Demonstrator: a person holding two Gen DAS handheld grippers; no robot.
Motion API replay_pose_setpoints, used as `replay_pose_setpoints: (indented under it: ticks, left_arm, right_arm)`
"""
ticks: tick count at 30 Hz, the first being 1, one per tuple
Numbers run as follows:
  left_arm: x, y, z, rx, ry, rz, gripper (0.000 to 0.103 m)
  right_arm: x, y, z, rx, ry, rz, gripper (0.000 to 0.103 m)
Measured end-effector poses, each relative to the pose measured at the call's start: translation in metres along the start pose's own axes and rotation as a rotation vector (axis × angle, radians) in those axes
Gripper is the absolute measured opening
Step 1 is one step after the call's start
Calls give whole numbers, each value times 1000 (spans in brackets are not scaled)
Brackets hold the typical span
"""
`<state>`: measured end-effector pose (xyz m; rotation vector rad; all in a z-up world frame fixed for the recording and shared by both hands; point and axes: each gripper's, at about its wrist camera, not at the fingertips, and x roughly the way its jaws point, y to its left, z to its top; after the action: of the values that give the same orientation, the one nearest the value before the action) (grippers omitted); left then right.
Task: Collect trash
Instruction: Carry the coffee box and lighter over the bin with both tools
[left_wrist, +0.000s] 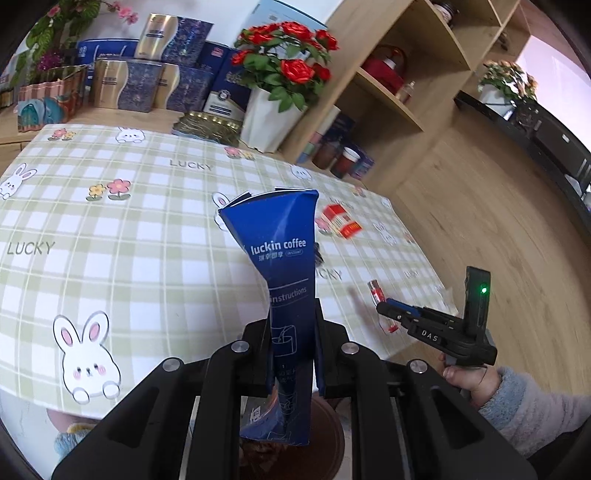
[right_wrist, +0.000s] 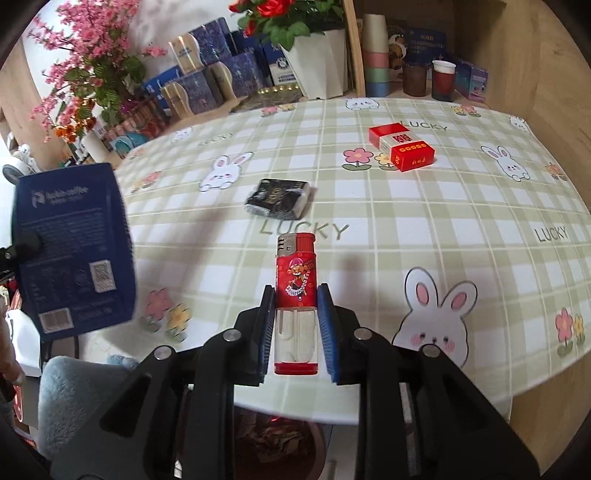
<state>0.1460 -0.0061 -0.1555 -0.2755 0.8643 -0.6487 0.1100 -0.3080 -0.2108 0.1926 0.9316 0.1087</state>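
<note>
Trash fills both grippers above a checked, rabbit-printed worktop (left_wrist: 110, 206). Seen from the left wrist, the left gripper (left_wrist: 293, 350) is clamped on a flattened blue coffee box (left_wrist: 280, 258), which stands upright between the pads, pinched narrow where they press and flaring wider toward its top. Beneath the gripper, past the near edge of the worktop, the brown rim of a bin (left_wrist: 332, 435) shows. To the right, the right gripper (left_wrist: 386, 314) hangs over the worktop's edge with a red lighter (left_wrist: 376, 291) in its tips; a hand (left_wrist: 465, 376) in a pale fleece sleeve (left_wrist: 532, 406) grips its handle. A red cigarette pack (left_wrist: 340, 219) lies farther back on the cloth, and a white pot of red roses (left_wrist: 284, 74) stands at the far edge beside stacked blue and gold boxes (left_wrist: 155, 81).

From the right wrist, the right gripper (right_wrist: 295, 325) is closed on the lighter (right_wrist: 296, 280), its blue pads against the clear lower body, the red top and metal head pointing away. The lighter is lifted off the cloth. Ahead lies a small black packet (right_wrist: 279, 197), and beyond it to the right the cigarette pack (right_wrist: 402, 147). At the left edge the blue coffee box (right_wrist: 74, 243) is held in the air, its barcode side showing. Below the worktop's (right_wrist: 443, 206) near edge sits the bin (right_wrist: 277, 450), with crumpled brown scraps inside.
</note>
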Motion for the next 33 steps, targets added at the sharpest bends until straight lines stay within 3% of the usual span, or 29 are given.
replay_pose_setpoints:
  ticks: [17,25,33]
  left_arm:
    - [-38,-53,-66,179,74,-39,15]
    - [-6,-62,-108,248,221,-123,15]
    - [35,-53,-143,257,345,-115,16]
  right_arm:
    - [-85,26,-44,-7,-128,64,26]
    - [-101,21,-45,12,-168,84,26]
    - [-88,15,-51,34,-137,99,26]
